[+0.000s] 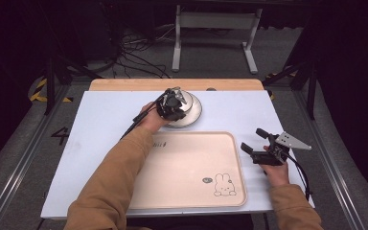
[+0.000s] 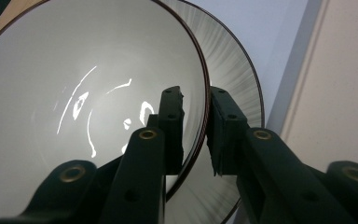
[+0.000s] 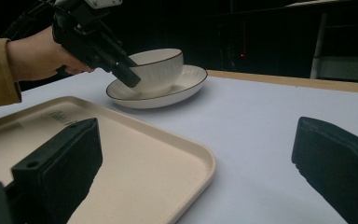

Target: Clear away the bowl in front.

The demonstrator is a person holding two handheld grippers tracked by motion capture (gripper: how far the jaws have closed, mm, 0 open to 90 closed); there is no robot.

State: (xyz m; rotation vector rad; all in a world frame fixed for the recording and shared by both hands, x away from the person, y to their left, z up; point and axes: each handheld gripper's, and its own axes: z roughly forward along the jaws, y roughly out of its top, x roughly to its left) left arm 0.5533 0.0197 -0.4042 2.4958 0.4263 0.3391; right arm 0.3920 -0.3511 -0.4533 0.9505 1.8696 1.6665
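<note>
Nearest, a cream tray (image 1: pixel 191 167) with a small rabbit drawing (image 1: pixel 224 185) at its near right corner lies on the white counter (image 1: pixel 100 120), and the person's 2 forearms in tan sleeves (image 1: pixel 110 187) come in from the near edge. Just off the tray's right rim, the right tool (image 1: pixel 255 140) hovers with its 2 jaws spread wide and nothing between them; in the right gripper view those jaws frame the tray's corner (image 3: pixel 186 154) and bare counter (image 3: pixel 261 140). Farther off, beyond the tray's far edge, a white cup (image 1: pixel 182 101) with a thin dark rim sits on a matching saucer (image 1: pixel 194 115) near the middle of the counter's far half. The left tool (image 1: pixel 173 99) reaches over it, held in the left hand (image 1: pixel 152 119). In the left gripper view the left tool (image 2: pixel 196 121) has 1 jaw inside the cup (image 2: pixel 74 93) and 1 outside, pinching the cup's wall at the rim, with the ribbed saucer (image 2: pixel 242 74) beneath. The right gripper view shows the same grip from the side, cup (image 3: pixel 161 67) upright on the saucer (image 3: pixel 186 86). Beyond lies a wooden strip (image 1: pixel 172 85) at the counter's far edge, then dark floor with cables (image 1: pixel 134 52).
</note>
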